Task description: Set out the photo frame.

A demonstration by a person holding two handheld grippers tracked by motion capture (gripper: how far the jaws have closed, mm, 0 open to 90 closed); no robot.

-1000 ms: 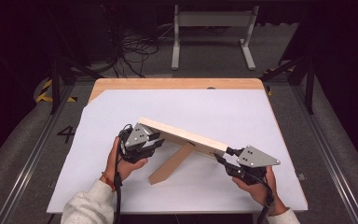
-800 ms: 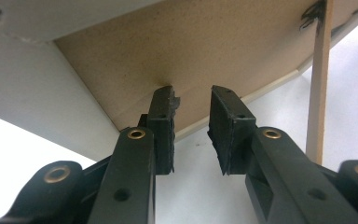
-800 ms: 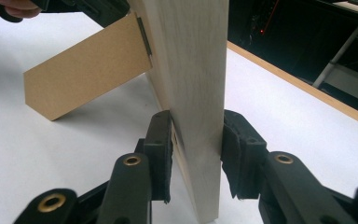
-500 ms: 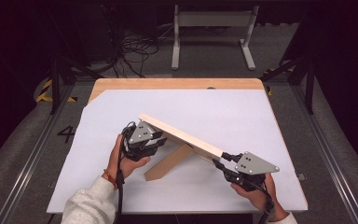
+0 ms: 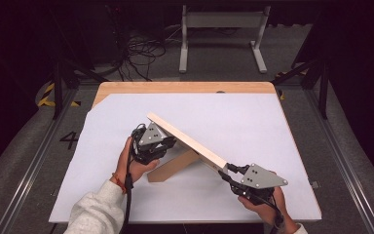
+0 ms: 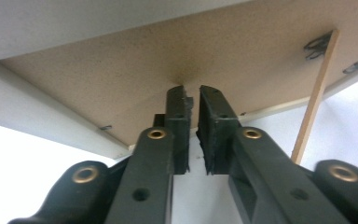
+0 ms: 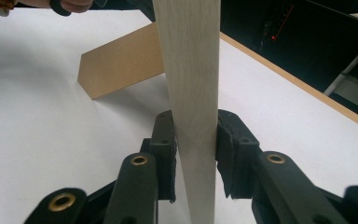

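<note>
Here, gripping the near end of the pale wooden frame (image 5: 187,140) edgewise with the right tool (image 5: 227,173), jaws just closing onto it. Pinching the brown fold-out stand (image 5: 173,165) beneath the frame with the left tool (image 5: 168,142), jaws clenched. Hovering tilted above the white tabletop (image 5: 272,126), running from ten o'clock to four o'clock.

Your left gripper (image 5: 168,143) closes tight at the frame's back, your right gripper (image 5: 225,170) keeps squeezing the wooden frame (image 5: 187,140), its far end now swung further away.
</note>
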